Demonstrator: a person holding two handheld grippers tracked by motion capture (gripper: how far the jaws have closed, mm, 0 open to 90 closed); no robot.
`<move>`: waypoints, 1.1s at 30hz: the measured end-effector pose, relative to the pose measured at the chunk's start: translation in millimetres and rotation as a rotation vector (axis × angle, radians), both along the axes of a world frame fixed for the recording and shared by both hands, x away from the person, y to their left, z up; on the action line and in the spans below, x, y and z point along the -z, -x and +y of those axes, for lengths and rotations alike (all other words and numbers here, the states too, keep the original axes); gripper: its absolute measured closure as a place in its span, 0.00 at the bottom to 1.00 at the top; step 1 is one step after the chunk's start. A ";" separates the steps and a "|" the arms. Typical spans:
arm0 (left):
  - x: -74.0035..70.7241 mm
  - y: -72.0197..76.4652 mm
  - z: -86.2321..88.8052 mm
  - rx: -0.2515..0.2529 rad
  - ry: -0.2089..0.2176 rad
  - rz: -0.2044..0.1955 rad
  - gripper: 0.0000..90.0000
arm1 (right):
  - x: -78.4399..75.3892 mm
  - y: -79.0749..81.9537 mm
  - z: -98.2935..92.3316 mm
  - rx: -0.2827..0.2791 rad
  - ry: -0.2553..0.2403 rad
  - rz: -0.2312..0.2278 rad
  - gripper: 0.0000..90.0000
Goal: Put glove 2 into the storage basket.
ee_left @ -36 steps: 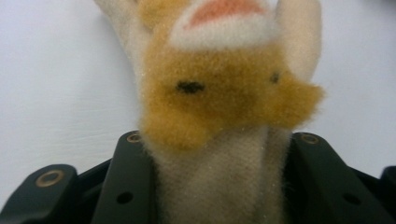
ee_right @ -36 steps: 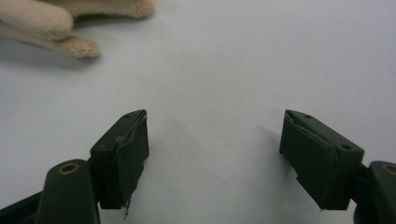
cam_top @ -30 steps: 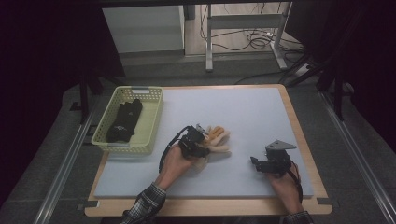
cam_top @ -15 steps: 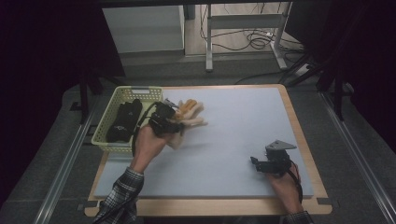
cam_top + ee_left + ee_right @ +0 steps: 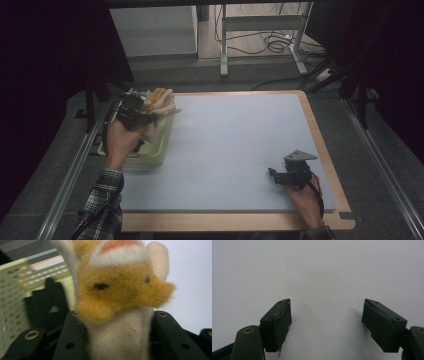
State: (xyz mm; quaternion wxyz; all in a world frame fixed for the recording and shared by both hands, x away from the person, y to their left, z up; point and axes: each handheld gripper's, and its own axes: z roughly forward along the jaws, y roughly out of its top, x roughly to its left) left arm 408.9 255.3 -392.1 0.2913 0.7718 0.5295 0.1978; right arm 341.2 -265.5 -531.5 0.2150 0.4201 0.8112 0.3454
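Observation:
My left gripper is shut on an orange and cream plush toy, held in the air over the pale green basket at the table's left edge. In the left gripper view the plush toy stands pinched between both black jaws, its cream body squeezed between them. A dark item lies in the basket behind it. My right gripper rests low on the grey mat at the front right. Its pads stand wide apart with nothing between them.
The grey mat covers the wooden-edged table. Metal rails run along both sides of the table. A table frame and cables sit on the floor beyond the far edge.
My left gripper has carried the plush toy from the middle of the mat leftward and up, to above the basket. The right gripper has stayed put.

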 end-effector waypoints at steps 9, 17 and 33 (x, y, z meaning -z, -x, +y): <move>34.7 -20.1 24.9 -0.081 -0.033 0.043 0.69 | 0.0 0.0 0.0 0.000 0.000 0.001 0.26; 78.3 -50.4 14.5 -0.127 -0.074 0.117 0.68 | 0.0 0.0 0.0 0.000 0.000 0.000 0.26; 69.3 -41.7 16.5 -0.026 0.008 0.170 0.13 | 0.1 0.0 0.0 -0.001 0.000 0.000 0.26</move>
